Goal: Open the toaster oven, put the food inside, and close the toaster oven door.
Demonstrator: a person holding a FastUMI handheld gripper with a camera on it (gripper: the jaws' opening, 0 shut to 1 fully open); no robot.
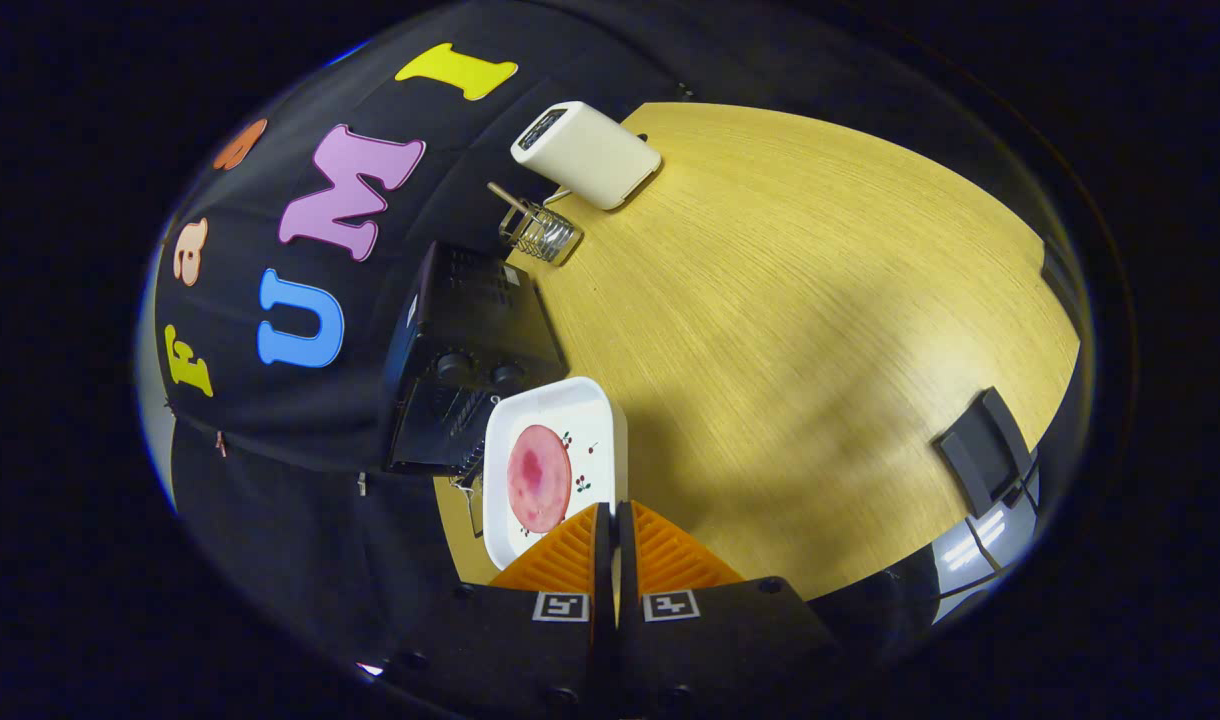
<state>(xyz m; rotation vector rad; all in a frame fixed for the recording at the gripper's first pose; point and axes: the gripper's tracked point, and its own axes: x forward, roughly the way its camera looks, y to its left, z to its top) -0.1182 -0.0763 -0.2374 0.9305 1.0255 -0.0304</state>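
My gripper (614,522) holds a white square plate (590,410) by its near rim, with both orange fingers (562,556) pressed together on the thin edge. A round pink slice of food (539,477) lies on the plate. Just beyond the plate stands the black toaster oven (470,320), its two knobs (456,365) facing the plate. A bit of wire rack (467,472) shows at the oven's front, right beside the plate's far side. The plate hides part of the oven's front, so I cannot tell how far the door is open.
The oven stands on a light wooden table (820,320). Farther along the table are a wire holder (540,232) with a wooden stick and a white pop-up toaster (587,153). A black object (985,450) sits at the table's edge, off to the side.
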